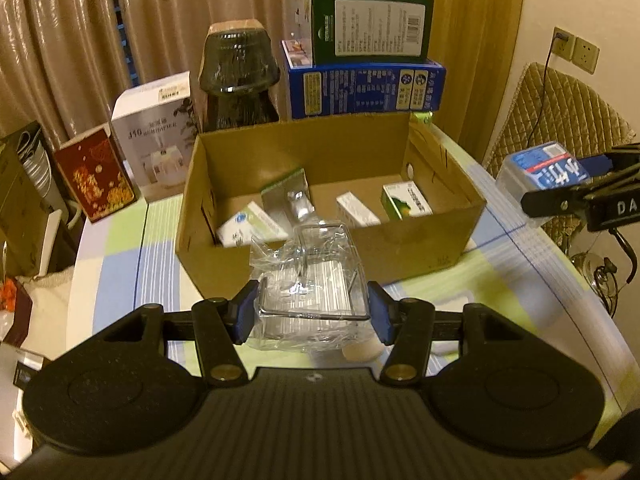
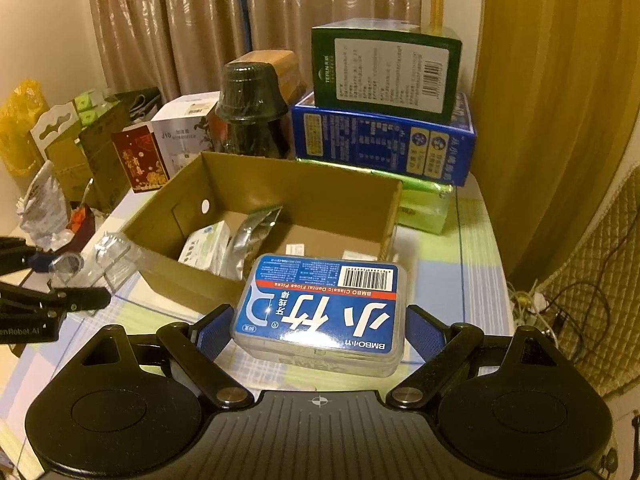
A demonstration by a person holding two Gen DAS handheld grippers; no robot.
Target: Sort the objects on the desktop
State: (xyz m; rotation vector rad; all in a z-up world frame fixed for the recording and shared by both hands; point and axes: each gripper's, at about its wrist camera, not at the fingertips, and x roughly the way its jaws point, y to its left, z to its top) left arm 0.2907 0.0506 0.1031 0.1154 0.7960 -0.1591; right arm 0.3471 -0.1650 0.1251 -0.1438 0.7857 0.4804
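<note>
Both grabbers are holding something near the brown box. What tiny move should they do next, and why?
Probably carry both a little further forward over the open cardboard box. The left gripper holds a clear plastic package, the right gripper a blue floss box, and both sit short of the box's near wall.

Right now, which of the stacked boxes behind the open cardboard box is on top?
The dark green box with the white barcode label is on top. It rests on the wider blue box, which lies on a light green pack.
</note>
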